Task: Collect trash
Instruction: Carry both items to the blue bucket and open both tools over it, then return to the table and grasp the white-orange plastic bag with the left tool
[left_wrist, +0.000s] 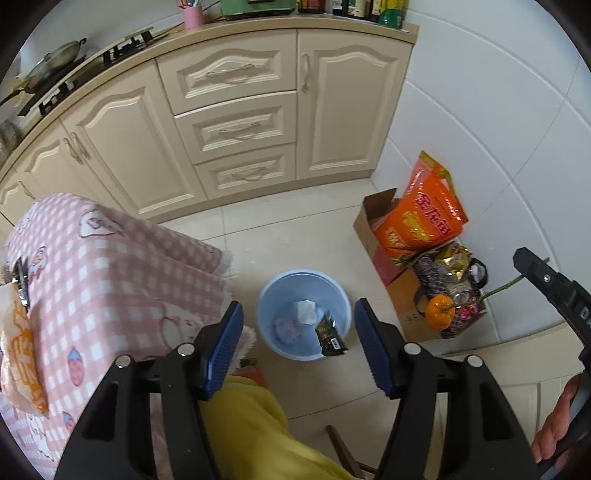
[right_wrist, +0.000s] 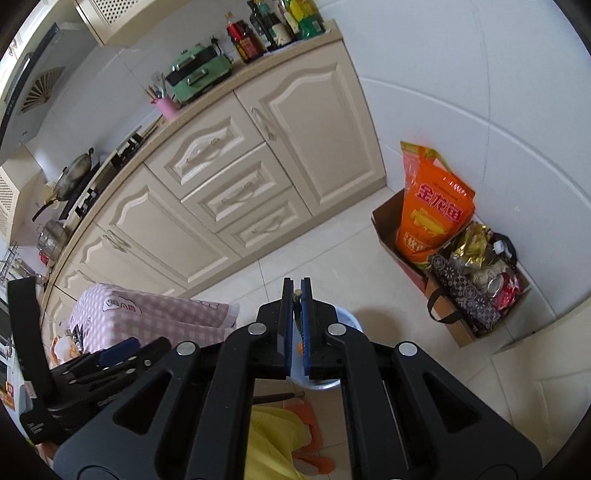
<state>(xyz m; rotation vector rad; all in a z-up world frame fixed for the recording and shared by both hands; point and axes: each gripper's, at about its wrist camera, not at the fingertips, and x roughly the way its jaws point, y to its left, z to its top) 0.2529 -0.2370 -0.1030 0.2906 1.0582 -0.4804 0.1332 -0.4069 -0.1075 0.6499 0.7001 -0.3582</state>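
A round pale-blue bin (left_wrist: 303, 314) stands open on the floor (left_wrist: 295, 236). In it, a dark wrapper (left_wrist: 330, 334) leans lengthwise against the wall, beside white paper (left_wrist: 306, 312). The left hand-held gripper (left_wrist: 299, 325) gapes wide and empty above. The right hand-held gripper (right_wrist: 296, 295) pinches a thin stem (right_wrist: 296, 297), an orange fruit (left_wrist: 439, 312) dangling.

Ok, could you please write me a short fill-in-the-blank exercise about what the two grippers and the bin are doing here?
1. The bin on the floor is light ___.
2. The left gripper hangs over the bin with its fingers ___.
3. The right gripper pinches the small orange fruit by its green ___.

Missing words: blue; open; stem.
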